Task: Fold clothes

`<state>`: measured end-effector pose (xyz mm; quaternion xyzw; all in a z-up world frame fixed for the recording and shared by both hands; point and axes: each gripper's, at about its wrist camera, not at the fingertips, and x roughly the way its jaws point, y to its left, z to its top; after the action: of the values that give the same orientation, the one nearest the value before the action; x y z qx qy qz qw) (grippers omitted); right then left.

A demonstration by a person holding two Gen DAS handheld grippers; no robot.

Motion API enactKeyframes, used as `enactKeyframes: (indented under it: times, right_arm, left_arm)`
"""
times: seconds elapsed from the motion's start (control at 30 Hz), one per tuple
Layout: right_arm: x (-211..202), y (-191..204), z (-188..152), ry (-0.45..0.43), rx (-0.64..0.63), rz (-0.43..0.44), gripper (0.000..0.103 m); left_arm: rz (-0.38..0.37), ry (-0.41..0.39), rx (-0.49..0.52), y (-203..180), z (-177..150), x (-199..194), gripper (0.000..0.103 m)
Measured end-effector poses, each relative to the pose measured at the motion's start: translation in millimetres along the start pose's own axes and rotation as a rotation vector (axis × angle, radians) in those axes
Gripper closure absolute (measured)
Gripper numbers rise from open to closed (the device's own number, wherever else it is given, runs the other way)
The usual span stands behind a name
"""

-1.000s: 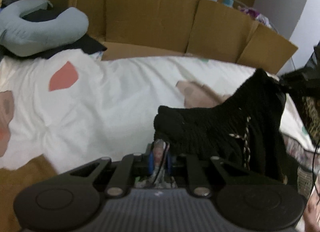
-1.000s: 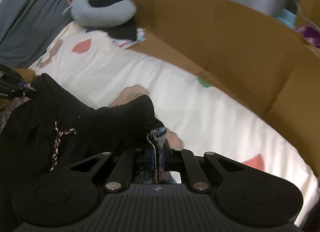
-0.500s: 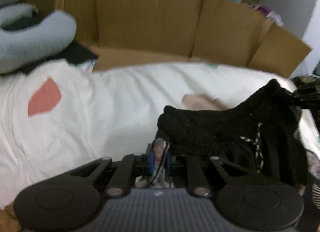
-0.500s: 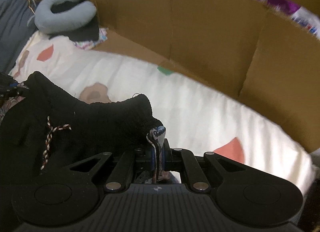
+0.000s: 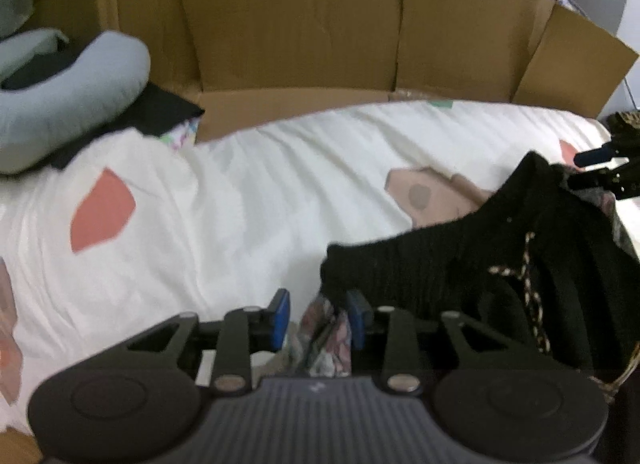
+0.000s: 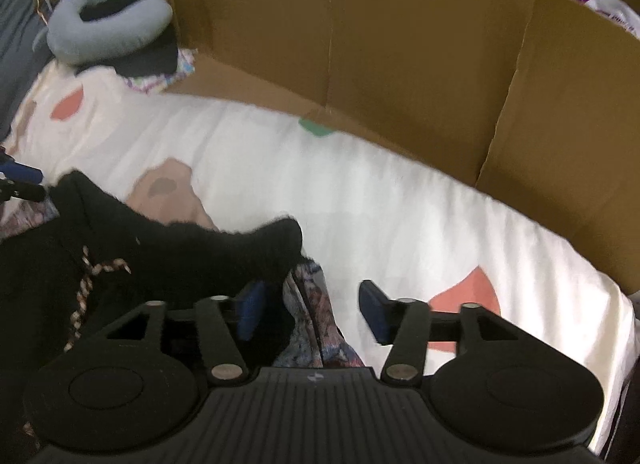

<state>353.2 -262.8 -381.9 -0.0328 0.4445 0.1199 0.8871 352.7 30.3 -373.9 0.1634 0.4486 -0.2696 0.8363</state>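
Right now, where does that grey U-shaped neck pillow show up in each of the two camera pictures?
Left wrist view: the neck pillow lies at the far left edge, partly cut off.
Right wrist view: the neck pillow sits in the upper left corner, seen almost whole.
Shared landmark: the brown cardboard wall stands behind the white bedsheet in both.

The sweater (image 5: 460, 264) is fuzzy black knit; the bedsheet (image 5: 248, 215) smooth white cloth; the cardboard (image 6: 400, 35) matt brown.
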Motion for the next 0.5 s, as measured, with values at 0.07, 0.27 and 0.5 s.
enactKeyframes:
  times: [0.07,0.27,0.5]
  right_arm:
    - [-4,1,3,-0.012,-0.003,0.022,0.043]
    - [-2,12,8,-0.011,-0.030,0.044,0.043]
    - [12,24,6,0.013,-0.080,0.039,0.043]
  left_arm:
    - [-0.013,-0.001,0.037,-5,7,0,0.070]
    - [-0.036,0.010,0.213,-31,21,8,0.072]
    - [-0.091,0.094,0.450,-52,37,28,0.076]
